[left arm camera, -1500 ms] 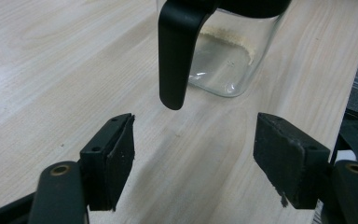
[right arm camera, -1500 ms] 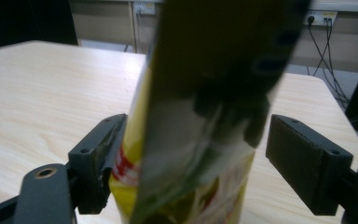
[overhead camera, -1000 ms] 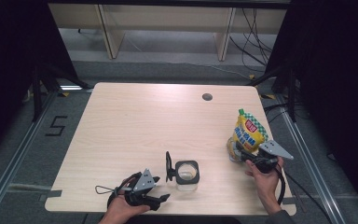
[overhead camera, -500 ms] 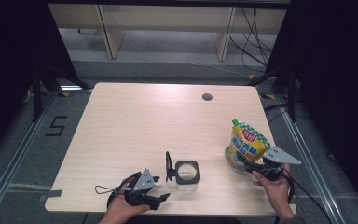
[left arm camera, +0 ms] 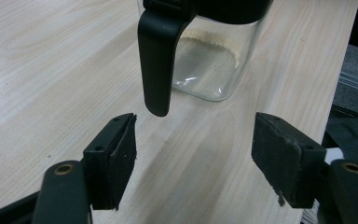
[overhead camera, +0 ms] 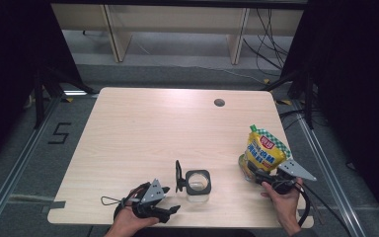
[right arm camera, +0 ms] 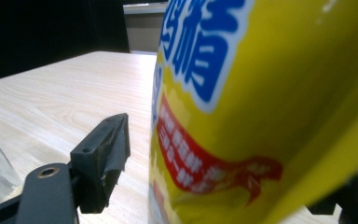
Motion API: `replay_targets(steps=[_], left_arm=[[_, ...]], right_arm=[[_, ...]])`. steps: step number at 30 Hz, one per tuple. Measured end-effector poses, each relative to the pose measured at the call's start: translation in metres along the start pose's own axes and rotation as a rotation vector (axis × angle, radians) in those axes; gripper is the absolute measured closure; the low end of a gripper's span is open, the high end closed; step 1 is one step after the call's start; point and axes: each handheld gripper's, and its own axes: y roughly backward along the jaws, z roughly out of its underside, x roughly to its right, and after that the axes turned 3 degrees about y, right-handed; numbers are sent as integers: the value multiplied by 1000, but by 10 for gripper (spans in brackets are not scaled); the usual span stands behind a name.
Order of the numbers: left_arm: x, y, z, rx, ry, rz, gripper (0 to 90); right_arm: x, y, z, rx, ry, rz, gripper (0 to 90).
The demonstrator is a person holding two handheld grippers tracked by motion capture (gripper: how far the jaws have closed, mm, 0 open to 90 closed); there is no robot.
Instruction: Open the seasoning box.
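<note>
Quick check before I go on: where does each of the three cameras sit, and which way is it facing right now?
High view: above the near edge, looking forward and down on the table; both hands, left gripper and right gripper show.
Left gripper view: rides that gripper, low, facing the glass jar; open jaws show.
Right gripper view: rides its gripper, facing the yellow pouch between its just-opened jaws.
Shared: the jar and the pouch each appear from above too.

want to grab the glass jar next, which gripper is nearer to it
Left. The left gripper sits open just short of the glass jar, by its handle. The right gripper is off to the jar's right, around the yellow pouch.
</note>
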Motion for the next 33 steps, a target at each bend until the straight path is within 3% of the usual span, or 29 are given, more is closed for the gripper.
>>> replay_targets(steps=[1,2,4,5,6,7,8,9,10,13,14,15,17,19,21,22,23,24,27,28,29,32,33], left_arm=[[0,0,0,1,0,1,305],[0,0,0,-7,-10,-5,305],[0,0,0,-6,-3,4,305],[1,-1,0,-1,1,7,305],[-2,0,-1,-18,-41,6,305],[-1,0,-1,-15,-46,11,305],[2,-1,0,-4,-2,9,305],[1,-2,-1,5,-24,17,305],[2,-2,0,0,3,16,305],[2,-3,0,-5,-5,11,305],[2,-3,0,-7,-8,13,305],[1,-3,0,-2,-28,19,305],[2,-3,0,-1,-11,19,305],[0,-2,-1,-4,-40,19,305],[-1,-3,-1,-6,-46,19,305],[0,-3,-1,2,-34,23,306],[2,-3,0,0,-2,20,306],[1,-3,-1,-16,-28,17,306],[2,-4,-1,-11,-18,22,306],[2,-4,-1,-18,-24,33,306],[3,-4,-1,-17,-18,32,306],[2,-4,-1,-16,-30,33,307],[3,-5,-1,-6,-12,36,307]], right_arm=[[0,0,1,-4,-15,-12,226],[3,-2,1,-5,22,-16,225],[0,-3,4,-7,-2,4,217],[2,-5,7,-1,-6,-32,216],[0,-6,10,-13,-44,-10,220],[0,-7,10,-37,-52,-10,220],[2,-8,10,-24,-10,-6,225],[2,-9,10,-9,2,2,223],[2,-9,10,-14,-1,-1,224],[1,-10,10,-13,-12,24,219],[4,-10,9,-13,24,16,220],[2,-12,10,-8,5,21,221],[3,-13,9,-3,9,8,218],[3,-15,9,4,5,20,220],[1,-15,9,-18,-38,-7,228],[5,-17,9,22,12,23,236],[5,-18,9,20,4,12,251],[5,-19,8,21,18,30,272],[4,-20,8,18,21,39,275],[7,-22,7,28,83,41,278],[6,-23,7,25,47,24,280],[8,-25,7,57,49,27,295],[7,-24,7,39,36,33,298]])
